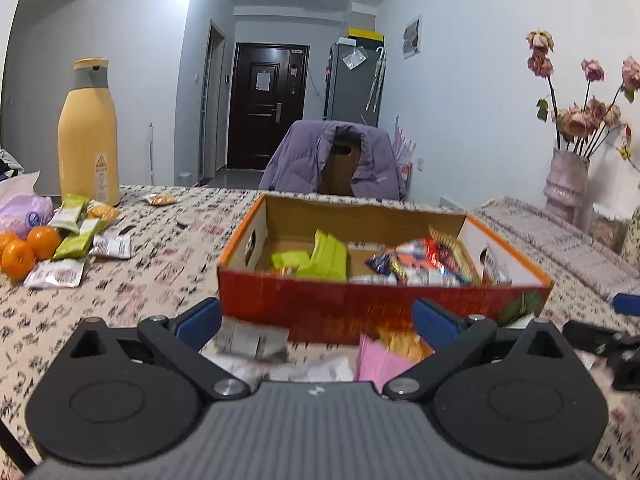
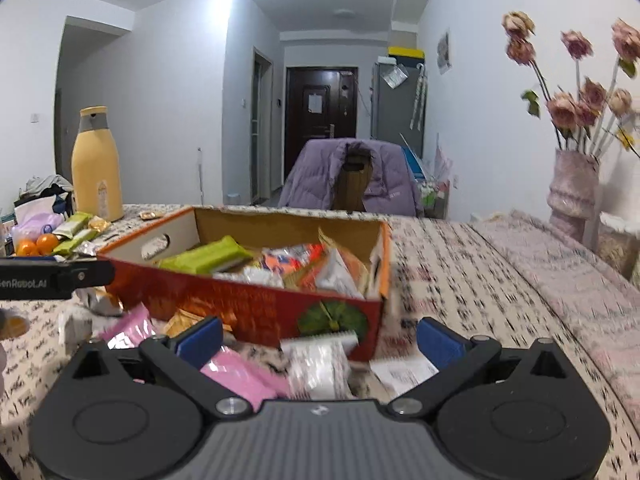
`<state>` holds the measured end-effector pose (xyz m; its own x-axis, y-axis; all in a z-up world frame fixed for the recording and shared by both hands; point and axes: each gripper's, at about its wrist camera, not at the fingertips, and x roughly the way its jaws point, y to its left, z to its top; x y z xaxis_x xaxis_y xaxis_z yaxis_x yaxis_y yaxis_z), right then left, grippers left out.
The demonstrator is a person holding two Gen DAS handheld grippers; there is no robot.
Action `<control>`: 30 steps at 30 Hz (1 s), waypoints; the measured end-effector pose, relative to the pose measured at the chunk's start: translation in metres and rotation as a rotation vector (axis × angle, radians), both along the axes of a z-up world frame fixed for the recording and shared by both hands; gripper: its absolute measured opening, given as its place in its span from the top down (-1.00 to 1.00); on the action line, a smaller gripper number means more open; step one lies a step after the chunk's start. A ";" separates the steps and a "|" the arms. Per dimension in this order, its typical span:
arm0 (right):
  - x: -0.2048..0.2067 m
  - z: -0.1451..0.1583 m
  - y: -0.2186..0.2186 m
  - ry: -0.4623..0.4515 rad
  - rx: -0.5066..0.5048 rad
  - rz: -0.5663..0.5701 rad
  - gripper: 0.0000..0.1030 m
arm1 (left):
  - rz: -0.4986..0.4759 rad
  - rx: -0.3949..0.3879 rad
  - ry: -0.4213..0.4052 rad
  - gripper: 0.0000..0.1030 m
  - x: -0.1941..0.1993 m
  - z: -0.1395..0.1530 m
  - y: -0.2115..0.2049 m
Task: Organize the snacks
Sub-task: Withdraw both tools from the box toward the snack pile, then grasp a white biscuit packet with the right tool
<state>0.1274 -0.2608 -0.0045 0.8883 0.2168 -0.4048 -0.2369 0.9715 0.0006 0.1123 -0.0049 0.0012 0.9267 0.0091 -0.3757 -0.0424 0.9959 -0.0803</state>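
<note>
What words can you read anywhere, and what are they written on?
"enRobot.AI": on the left gripper, seen in the right wrist view, cut off at the picture's edge.
Too blurred or small to read: the snack packets in the box, the yellow bottle's label, the door's paper.

The left gripper is wide open and holds nothing. It sits low, just in front of the near wall of the snack box. The right gripper is wide open too, and points at the box's near right corner. It looks empty, though the view is a bit blurry. Both are level and close side by side.
</note>
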 end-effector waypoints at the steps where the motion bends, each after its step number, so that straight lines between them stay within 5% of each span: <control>1: -0.002 -0.002 -0.004 0.009 0.002 -0.011 -1.00 | -0.003 0.005 0.005 -1.00 -0.002 -0.004 -0.001; 9: -0.001 -0.011 -0.034 0.055 -0.017 -0.112 -0.97 | -0.006 0.004 0.026 -1.00 -0.002 -0.020 0.001; 18: 0.049 -0.032 -0.054 0.242 -0.040 -0.114 -0.38 | -0.010 -0.004 0.032 -1.00 -0.001 -0.023 0.002; 24: 0.077 -0.041 -0.058 0.322 -0.020 -0.106 -0.25 | -0.010 -0.001 0.038 -1.00 0.000 -0.024 0.000; 30: 0.078 -0.044 -0.055 0.307 -0.026 -0.114 -0.09 | -0.015 -0.006 0.046 -1.00 0.001 -0.024 0.001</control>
